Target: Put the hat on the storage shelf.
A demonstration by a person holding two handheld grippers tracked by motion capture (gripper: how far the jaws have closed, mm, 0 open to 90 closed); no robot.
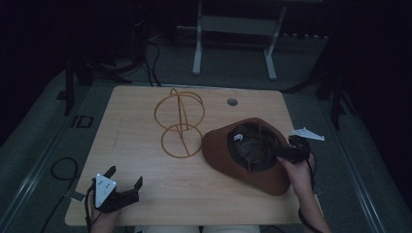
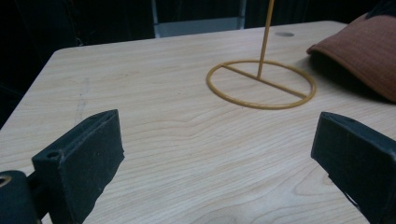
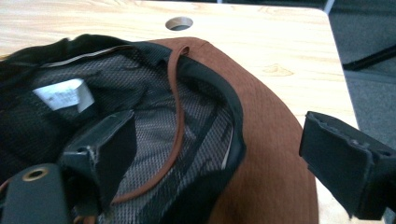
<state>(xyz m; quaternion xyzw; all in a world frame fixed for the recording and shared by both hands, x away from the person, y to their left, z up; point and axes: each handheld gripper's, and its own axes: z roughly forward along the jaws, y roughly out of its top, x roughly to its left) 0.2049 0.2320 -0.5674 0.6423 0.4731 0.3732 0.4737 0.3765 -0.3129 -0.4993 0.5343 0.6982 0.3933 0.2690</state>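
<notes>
A brown hat (image 1: 228, 150) lies upside down on the right half of the wooden table (image 1: 145, 160), its dark mesh lining (image 3: 187, 116) facing up. A white label (image 3: 63, 93) and a thin brown cord (image 3: 175, 126) show inside it. My right gripper (image 1: 282, 152) is open at the hat's right side (image 3: 219, 149), one jaw inside the crown and the other over the brim (image 3: 271, 154). A yellow wire hat stand (image 1: 180, 124) rises at the table's middle, its base ring (image 2: 261, 84) flat on the wood. My left gripper (image 1: 125, 177) is open and holds nothing near the front left corner (image 2: 215, 154).
A round cable hole (image 1: 232, 102) sits in the table behind the hat (image 2: 364, 51). The table's right edge runs close to the right hand (image 1: 301, 177). A white metal frame (image 1: 233, 29) stands on the floor beyond the table, and cables (image 1: 63, 167) lie on the floor at left.
</notes>
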